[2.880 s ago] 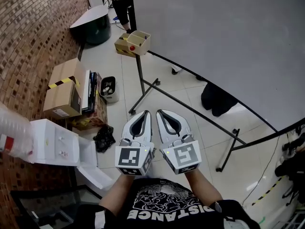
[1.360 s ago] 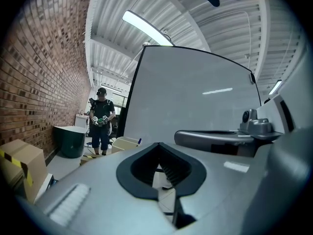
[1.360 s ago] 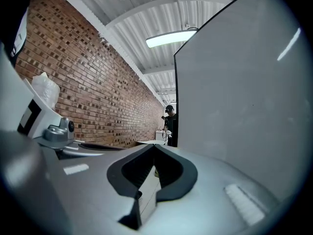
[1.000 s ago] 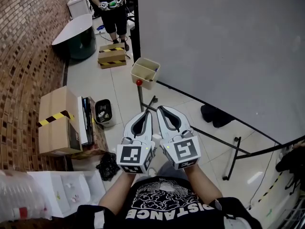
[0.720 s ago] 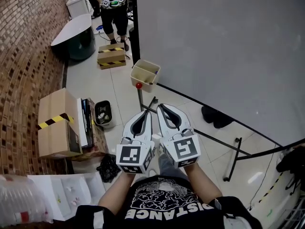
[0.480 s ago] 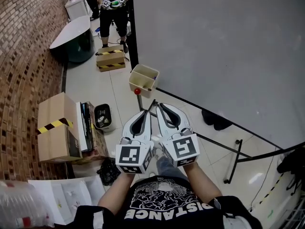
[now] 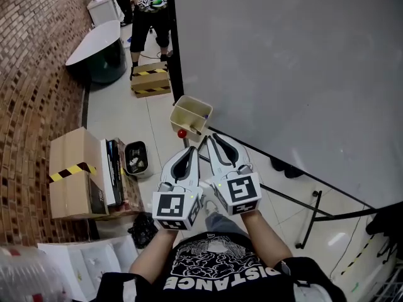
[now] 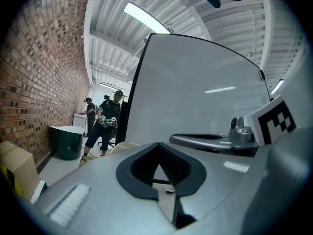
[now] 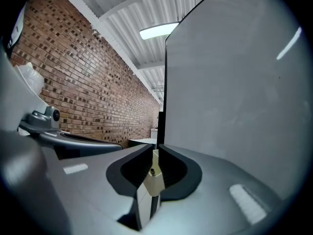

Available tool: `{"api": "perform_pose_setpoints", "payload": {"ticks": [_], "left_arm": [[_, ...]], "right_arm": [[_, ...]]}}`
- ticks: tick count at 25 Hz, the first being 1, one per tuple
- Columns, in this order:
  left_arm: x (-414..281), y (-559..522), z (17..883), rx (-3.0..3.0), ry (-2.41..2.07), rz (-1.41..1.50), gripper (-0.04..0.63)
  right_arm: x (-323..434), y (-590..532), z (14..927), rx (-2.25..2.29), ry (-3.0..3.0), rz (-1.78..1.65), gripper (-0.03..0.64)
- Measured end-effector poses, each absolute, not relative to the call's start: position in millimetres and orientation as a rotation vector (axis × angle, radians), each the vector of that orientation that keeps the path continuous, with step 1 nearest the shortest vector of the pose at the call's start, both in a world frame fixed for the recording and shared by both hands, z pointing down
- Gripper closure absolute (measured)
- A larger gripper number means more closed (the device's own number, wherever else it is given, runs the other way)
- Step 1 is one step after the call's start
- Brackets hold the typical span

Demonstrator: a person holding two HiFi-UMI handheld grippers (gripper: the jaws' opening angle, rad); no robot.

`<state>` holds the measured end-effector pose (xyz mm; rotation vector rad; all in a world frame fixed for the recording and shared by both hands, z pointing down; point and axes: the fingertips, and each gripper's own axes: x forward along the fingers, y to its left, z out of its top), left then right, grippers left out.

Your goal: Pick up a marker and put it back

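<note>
Cream plastic forms the one open tray [image 7: 181, 115], fixed to the stand of the single large whiteboard [image 7: 289, 68], with one red knob [image 7: 181, 133] at its near corner. In the head view two grippers are held side by side, just nearer the person than the tray. The tongs of the left gripper [image 7: 193, 148] and the right gripper [image 7: 213, 136] are pinched together at the tips and hold nothing. Two cardboard boxes carry yellow-and-black tape: one [image 7: 150, 79] lies beyond the tray, the other [image 7: 72, 181] is left of it against the brick wall [image 7: 31, 74]. One small black bin [image 7: 133, 159] stands left of the tray on the pale tiled floor [image 7: 119, 115]. Farther beyond the tray is a dark green table [image 7: 101, 49] with a pale top. One marker [image 7: 204, 116] lies in the tray, a thin stick with a purple end, too small to tell more.

The left gripper view shows its tongs meeting at the tips, with only floor seen through the loop behind them. Two people [image 8: 113, 116] stand by the green table under a ribbed ceiling with a strip light [image 8: 146, 18].

In the right gripper view the tongs are closed to a thin slit, and the tray shows beyond it.
</note>
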<state>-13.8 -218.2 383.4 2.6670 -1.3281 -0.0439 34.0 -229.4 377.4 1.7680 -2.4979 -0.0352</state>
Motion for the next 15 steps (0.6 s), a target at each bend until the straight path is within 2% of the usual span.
{"api": "perform_pose_setpoints", "payload": {"ticks": [15], "left_arm": [[-19.8, -268.9, 389.4, 2.624, -1.403, -0.018, 0.590]], "right_arm": [[45.8, -298.4, 406.0, 1.739, -2.467, 0.037, 0.561]]}}
